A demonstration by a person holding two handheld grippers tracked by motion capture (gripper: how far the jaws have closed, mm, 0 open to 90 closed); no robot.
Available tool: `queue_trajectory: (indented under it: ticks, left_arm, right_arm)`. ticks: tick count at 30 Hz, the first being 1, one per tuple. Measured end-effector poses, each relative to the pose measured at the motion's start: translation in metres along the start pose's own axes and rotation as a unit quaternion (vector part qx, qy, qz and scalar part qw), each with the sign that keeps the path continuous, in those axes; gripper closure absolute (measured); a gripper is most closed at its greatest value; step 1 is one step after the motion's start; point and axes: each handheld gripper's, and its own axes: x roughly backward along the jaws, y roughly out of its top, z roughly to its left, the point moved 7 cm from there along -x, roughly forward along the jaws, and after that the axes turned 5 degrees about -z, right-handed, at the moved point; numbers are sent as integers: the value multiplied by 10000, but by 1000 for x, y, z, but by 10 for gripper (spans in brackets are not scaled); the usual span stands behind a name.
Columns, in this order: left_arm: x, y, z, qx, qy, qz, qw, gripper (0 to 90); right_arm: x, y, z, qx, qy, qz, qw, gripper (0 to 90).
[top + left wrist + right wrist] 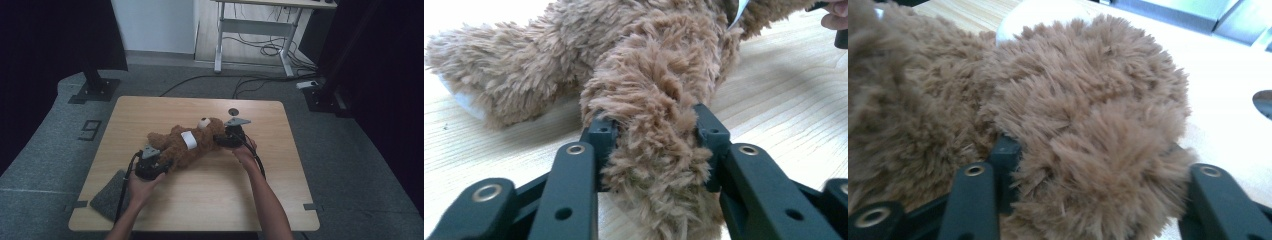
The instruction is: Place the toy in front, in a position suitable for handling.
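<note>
A brown teddy bear [185, 142] with a white band around its body lies on its back across the wooden table [210, 200], head toward the far right. My left gripper [164, 163] is at the bear's lower end. In the left gripper view its jaws press both sides of a furry leg [649, 150], so the left gripper [654, 130] is shut on it. My right gripper [221, 140] is beside the head. In the right gripper view the right gripper [1088, 150] is shut on a rounded plush limb [1088, 115] that bulges between its jaws.
A grey cloth [107, 195] lies at the table's front left corner. A small round hole [233, 111] sits in the tabletop behind the right gripper. Beyond the table are black stands, floor cables and a white desk frame [255, 30].
</note>
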Motion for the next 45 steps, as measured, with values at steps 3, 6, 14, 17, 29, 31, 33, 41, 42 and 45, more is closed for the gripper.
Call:
queue_trajectory:
  ticks: [3,6,14,17,29,31,33,41,42,45]
  left_arm:
    - [3,3,2,14,24,-72,10000,653]
    - [5,9,4,-8,64,-144,9999,679]
    - [11,19,-8,-149,-78,-297,9994,698]
    - [12,22,-14,-208,-181,-319,9991,705]
    - [15,36,-41,-638,-431,-417,9962,719]
    - [14,35,-43,-652,-492,-394,9959,719]
    - [12,31,-46,-666,-552,-338,9957,718]
    - [-3,20,-53,-651,-700,-162,9953,710]
    - [-5,19,-53,-640,-713,-138,9953,708]
    - [-9,17,-53,-628,-726,-102,9953,701]
  right_arm:
    - [4,2,1,9,-33,-132,9999,513]
    - [14,9,3,18,-120,-377,9992,534]
    - [54,26,5,181,-210,-736,9969,561]
    - [72,23,8,244,-280,-800,9961,564]
    - [138,-7,21,57,-673,-1239,9900,569]
    - [148,-16,28,11,-734,-1302,9888,566]
    - [158,-28,34,-117,-778,-1341,9878,563]
    - [166,-74,32,-817,-866,-1256,9849,515]
    - [166,-77,31,-844,-903,-1270,9842,510]
    - [165,-81,30,-903,-927,-1305,9830,503]
